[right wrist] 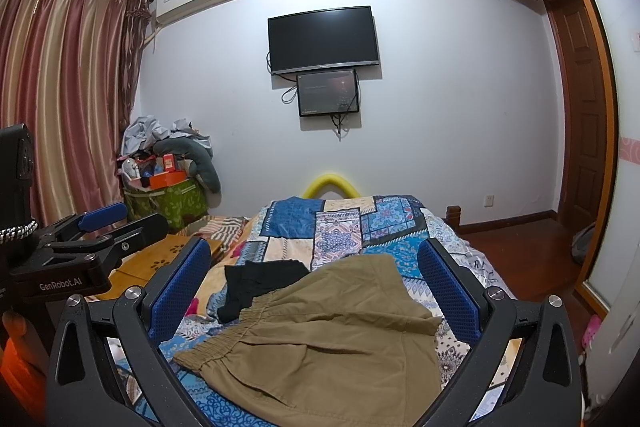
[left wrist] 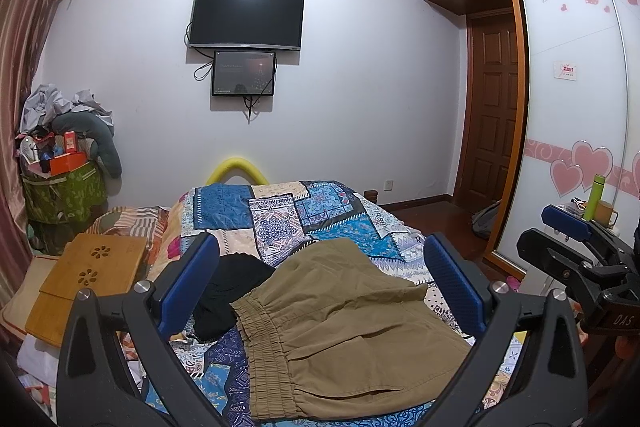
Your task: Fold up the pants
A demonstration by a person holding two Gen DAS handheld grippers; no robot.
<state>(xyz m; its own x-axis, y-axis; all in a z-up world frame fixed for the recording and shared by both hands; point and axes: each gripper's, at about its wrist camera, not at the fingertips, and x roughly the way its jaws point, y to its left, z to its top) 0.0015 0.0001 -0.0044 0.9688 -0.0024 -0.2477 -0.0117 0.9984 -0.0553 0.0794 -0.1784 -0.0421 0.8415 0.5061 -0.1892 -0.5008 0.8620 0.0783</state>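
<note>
Khaki pants (left wrist: 344, 331) with an elastic waistband lie folded on the patchwork bedspread (left wrist: 280, 215), waistband toward the left front. They also show in the right wrist view (right wrist: 328, 339). My left gripper (left wrist: 320, 279) is open and empty, held above the pants. My right gripper (right wrist: 316, 283) is open and empty, also above them. Each gripper shows at the edge of the other's view: the right gripper (left wrist: 576, 239) and the left gripper (right wrist: 104, 223).
A black garment (left wrist: 228, 291) lies left of the pants, partly under them. A wooden lap tray (left wrist: 88, 279) sits on the bed's left side. A laden green basket (left wrist: 64, 195) stands by the curtain. A wardrobe (left wrist: 576, 107) and door are on the right.
</note>
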